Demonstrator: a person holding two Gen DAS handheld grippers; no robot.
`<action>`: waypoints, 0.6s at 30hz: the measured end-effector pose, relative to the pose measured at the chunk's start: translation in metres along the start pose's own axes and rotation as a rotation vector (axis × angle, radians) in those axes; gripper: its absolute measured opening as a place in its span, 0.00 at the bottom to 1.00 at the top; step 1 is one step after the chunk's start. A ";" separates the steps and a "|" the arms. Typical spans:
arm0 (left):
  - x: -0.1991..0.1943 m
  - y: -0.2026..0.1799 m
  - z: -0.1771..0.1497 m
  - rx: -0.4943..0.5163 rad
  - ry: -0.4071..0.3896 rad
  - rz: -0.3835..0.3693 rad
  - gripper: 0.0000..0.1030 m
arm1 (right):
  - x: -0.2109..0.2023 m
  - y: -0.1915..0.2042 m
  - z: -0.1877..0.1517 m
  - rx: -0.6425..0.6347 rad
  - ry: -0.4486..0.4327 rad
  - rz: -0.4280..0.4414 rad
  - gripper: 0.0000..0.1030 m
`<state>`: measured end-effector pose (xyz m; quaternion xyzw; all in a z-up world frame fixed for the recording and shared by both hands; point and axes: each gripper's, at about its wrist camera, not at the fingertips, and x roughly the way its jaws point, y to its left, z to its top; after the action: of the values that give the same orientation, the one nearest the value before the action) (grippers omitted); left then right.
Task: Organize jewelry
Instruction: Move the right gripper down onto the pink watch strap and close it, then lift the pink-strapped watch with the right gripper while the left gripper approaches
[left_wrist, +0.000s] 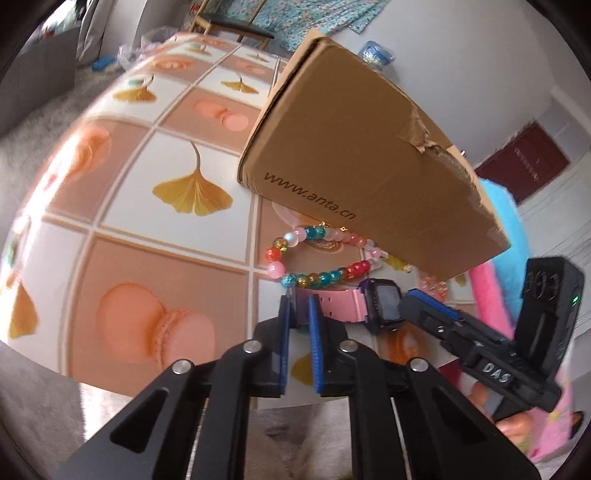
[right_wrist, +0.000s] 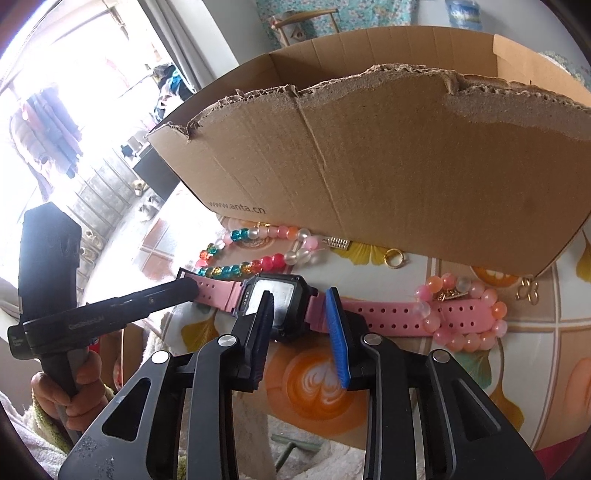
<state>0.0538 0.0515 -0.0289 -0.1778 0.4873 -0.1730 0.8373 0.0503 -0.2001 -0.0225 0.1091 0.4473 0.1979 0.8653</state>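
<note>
A pink-strapped watch (right_wrist: 388, 314) with a black square case (left_wrist: 384, 302) lies flat on the patterned table in front of a cardboard box (right_wrist: 369, 166). My left gripper (left_wrist: 297, 299) is shut on the buckle end of the strap; its tip also shows in the right wrist view (right_wrist: 188, 286). My right gripper (right_wrist: 299, 299) stands over the case, one finger across the face. The blue pad (right_wrist: 334, 314) sits just clear of the case's side. A multicoloured bead bracelet (left_wrist: 314, 254) lies between the watch and the box. A pink bead bracelet (right_wrist: 465, 314) rests over the strap's other end.
The box (left_wrist: 369, 147) has a torn top edge and stands close behind the jewelry. A gold ring (right_wrist: 393, 257), a small gold clasp (right_wrist: 338, 243) and gold hooks (right_wrist: 528, 290) lie along its base. The table's near edge (left_wrist: 147, 373) runs just under both grippers.
</note>
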 end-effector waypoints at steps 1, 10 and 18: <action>-0.003 -0.005 -0.001 0.029 -0.003 0.032 0.08 | -0.001 -0.001 -0.002 0.002 0.007 0.002 0.30; -0.015 0.002 -0.004 0.089 -0.003 0.130 0.07 | -0.033 -0.036 -0.007 0.100 -0.007 -0.066 0.47; -0.021 0.008 -0.005 0.104 -0.013 0.165 0.08 | -0.028 -0.049 -0.007 0.237 0.026 0.054 0.47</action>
<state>0.0403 0.0672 -0.0188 -0.0946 0.4853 -0.1275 0.8598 0.0422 -0.2567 -0.0240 0.2202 0.4759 0.1684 0.8347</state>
